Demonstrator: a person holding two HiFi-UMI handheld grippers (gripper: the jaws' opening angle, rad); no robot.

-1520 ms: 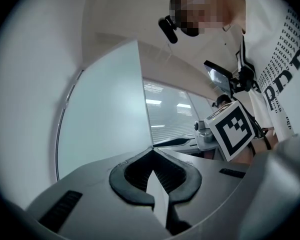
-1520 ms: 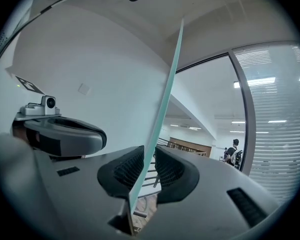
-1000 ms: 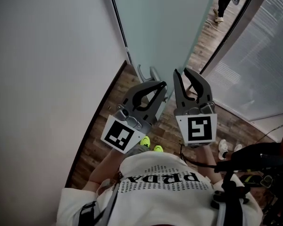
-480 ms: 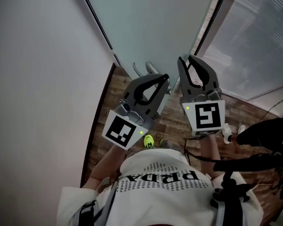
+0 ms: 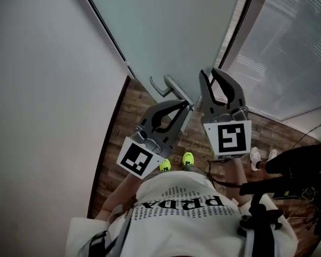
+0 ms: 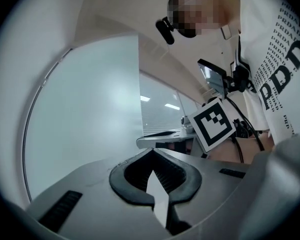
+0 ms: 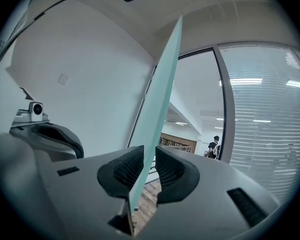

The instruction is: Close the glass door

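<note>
In the head view, the pale green frosted glass door [image 5: 171, 31] stands ajar. It reaches from the top of the picture down to the brown wooden plank floor [image 5: 134, 108], between a plain white wall [image 5: 37, 90] on the left and a glass partition with horizontal blinds [image 5: 289, 42] on the right. A grey metal lever handle [image 5: 166, 86] sits on the door near its free edge. The left gripper [image 5: 185, 107] points at the door's edge just below this handle, and its jaws meet at the tips. I cannot tell if it touches the glass. The right gripper [image 5: 209, 74] is beside it at the same edge, with its jaws spread.

In the left gripper view, the left gripper [image 6: 152, 154] has its two dark pads pressed together at the tips, with nothing between them. The broad face of the door [image 6: 90, 114] fills the left half.

In the right gripper view, the right gripper [image 7: 149, 151] has its jaws apart. The thin edge of the door [image 7: 165, 79] runs up between them, close to the left pad, with a gap before the other pad. The blinds partition [image 7: 270, 119] is at the right.
</note>
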